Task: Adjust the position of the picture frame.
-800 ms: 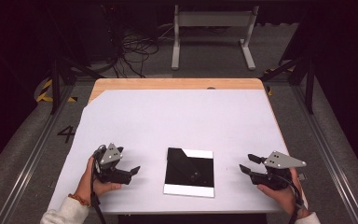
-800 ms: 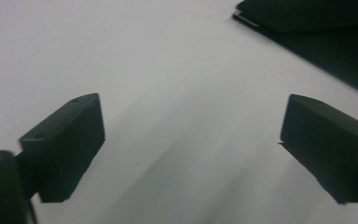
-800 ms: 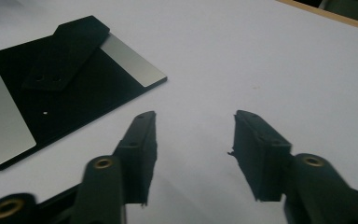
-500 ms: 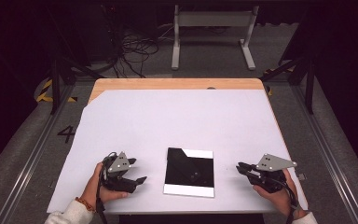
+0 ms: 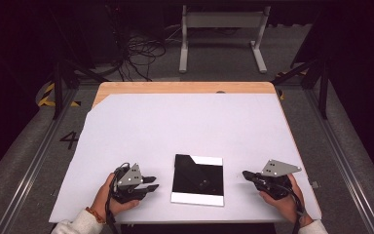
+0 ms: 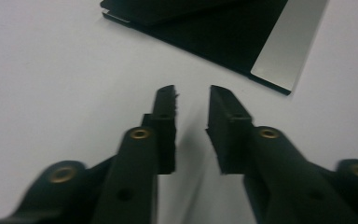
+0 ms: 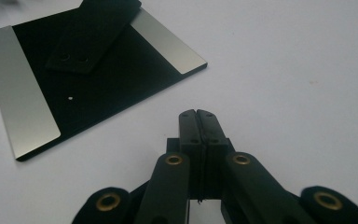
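The black plate (image 5: 197, 180) lay near the table's (image 5: 185, 122) near edge, between both grippers. The left gripper (image 5: 152, 184) stood slightly parted and empty. The right gripper (image 5: 246, 174) was pressed closed, apparently holding nothing.

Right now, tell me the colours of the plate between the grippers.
The plate is black with a silver strip along two opposite edges; the right gripper view shows it best.

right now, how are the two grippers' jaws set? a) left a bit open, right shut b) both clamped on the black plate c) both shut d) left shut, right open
a: in the left gripper view the left gripper shows a gap between its jaws, while in the right gripper view the right gripper has its jaws pressed together, both short of the black plate.
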Available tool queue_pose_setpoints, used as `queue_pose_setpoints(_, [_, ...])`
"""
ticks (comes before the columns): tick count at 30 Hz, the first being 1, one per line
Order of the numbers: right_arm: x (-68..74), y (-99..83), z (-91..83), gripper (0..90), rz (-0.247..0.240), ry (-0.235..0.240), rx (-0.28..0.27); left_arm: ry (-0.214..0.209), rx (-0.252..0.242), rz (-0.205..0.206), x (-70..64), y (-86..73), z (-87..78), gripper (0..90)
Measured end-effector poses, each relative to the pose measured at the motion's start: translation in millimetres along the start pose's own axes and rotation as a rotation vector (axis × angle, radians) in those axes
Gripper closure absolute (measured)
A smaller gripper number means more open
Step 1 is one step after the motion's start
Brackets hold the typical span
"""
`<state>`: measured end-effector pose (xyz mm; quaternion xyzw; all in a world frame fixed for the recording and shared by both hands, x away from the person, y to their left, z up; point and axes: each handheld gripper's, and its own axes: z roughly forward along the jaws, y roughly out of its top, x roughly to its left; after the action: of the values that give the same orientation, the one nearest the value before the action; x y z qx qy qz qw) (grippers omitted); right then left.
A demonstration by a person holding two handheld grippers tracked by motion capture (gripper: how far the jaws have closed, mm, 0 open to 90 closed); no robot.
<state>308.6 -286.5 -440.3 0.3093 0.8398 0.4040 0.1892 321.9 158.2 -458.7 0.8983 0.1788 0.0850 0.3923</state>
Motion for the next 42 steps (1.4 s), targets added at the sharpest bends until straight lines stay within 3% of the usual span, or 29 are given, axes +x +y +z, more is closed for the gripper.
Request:
queue_pose_setpoints(4, [-0.5,5.8,9.5,90.0,0.01,0.02,-0.002,-0.056,0.047,0.046,-6.0,3.2,7.3,87.9])
queue_pose_setpoints(14, [5.8,21.4,34.8,90.0,0.0,0.036,0.02,-0.092,0.07,0.07,-19.3,12.7,17.5,88.0])
queue_pose_setpoints(24, [0.9,25.9,58.5,90.0,0.041,0.065,0.056,-0.121,0.088,0.059,-17.1,16.4,20.0,89.9])
queue_pose_setpoints(32, [-1.0,29.9,68.8,90.0,0.053,0.067,0.078,-0.142,0.084,0.096,-15.9,18.5,22.9,90.0])
queue_pose_setpoints(39, [-4.2,31.2,71.4,90.0,0.074,0.086,0.079,-0.159,0.081,0.094,-14.9,19.6,25.6,89.9])
queue_pose_setpoints(42, [-4.5,32.3,72.3,90.0,0.061,0.082,0.083,-0.161,0.079,0.068,-16.0,20.8,27.2,89.9])
